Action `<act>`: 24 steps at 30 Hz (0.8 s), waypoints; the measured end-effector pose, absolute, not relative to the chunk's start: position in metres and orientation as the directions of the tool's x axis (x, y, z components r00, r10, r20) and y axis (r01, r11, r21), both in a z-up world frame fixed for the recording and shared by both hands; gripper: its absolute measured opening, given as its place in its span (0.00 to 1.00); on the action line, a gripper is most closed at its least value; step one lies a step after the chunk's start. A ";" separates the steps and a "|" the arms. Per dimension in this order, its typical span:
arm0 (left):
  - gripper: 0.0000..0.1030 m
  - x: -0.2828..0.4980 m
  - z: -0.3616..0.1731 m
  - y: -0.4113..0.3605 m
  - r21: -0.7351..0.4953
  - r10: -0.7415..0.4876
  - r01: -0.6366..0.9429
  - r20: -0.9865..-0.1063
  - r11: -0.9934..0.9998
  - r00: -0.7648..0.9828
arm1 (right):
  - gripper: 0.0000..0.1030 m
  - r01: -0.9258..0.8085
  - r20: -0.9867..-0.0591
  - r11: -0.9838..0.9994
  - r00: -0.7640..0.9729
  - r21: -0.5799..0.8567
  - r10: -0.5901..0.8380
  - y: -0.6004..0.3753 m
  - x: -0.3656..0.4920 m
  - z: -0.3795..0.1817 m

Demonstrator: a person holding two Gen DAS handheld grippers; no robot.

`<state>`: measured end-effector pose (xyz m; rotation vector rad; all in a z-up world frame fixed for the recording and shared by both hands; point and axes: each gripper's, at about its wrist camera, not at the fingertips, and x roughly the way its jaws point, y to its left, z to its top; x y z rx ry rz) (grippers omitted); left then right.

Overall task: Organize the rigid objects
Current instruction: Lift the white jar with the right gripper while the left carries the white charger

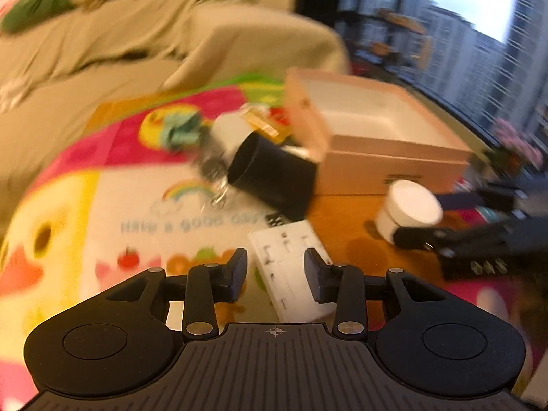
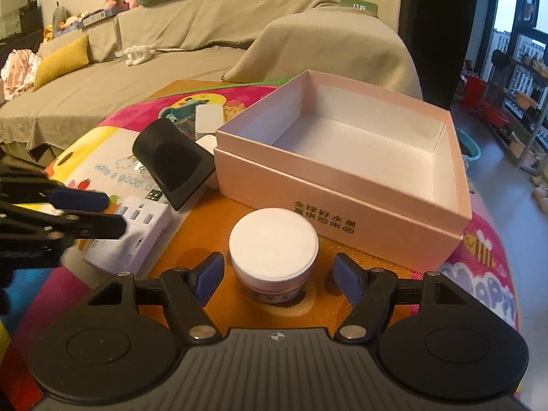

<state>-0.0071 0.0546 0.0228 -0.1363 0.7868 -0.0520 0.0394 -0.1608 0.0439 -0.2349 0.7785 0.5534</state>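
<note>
An open pink box [image 2: 342, 185] with a white empty inside stands on the table; it also shows in the left wrist view [image 1: 376, 137]. A white-lidded round jar [image 2: 274, 250] sits in front of it, between the open fingers of my right gripper [image 2: 279, 279], not gripped; the jar shows in the left view [image 1: 409, 210]. My left gripper [image 1: 275, 274] is open over a white power strip [image 1: 294, 270], also in the right view [image 2: 133, 236]. A black cup [image 1: 270, 174] lies on its side, also in the right view [image 2: 174, 164].
A colourful mat [image 1: 120, 171] covers the table. Keys [image 1: 214, 167], a white case [image 2: 207, 120] and a small amber jar [image 2: 234, 108] lie behind the cup. A beige sofa [image 2: 154, 61] stands beyond. The left view is motion-blurred.
</note>
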 end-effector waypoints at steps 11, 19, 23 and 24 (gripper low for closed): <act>0.43 -0.017 0.039 0.017 -0.055 0.018 -0.080 -0.705 0.995 0.709 | 0.75 -0.562 -0.656 0.826 0.611 0.034 0.443 -0.183 0.035 0.026; 0.45 -0.019 0.031 -0.013 0.033 0.002 0.034 -0.738 0.999 0.675 | 0.75 -0.529 -0.610 0.842 0.634 0.107 0.476 -0.199 0.035 0.025; 0.63 -0.014 0.029 -0.017 -0.016 -0.055 0.064 -0.739 0.998 0.671 | 0.75 -0.515 -0.599 0.848 0.641 0.128 0.480 -0.203 0.036 0.025; 0.69 -0.015 0.029 -0.020 -0.021 -0.069 0.079 -0.737 0.997 0.672 | 0.75 -0.514 -0.599 0.848 0.641 0.130 0.481 -0.203 0.035 0.024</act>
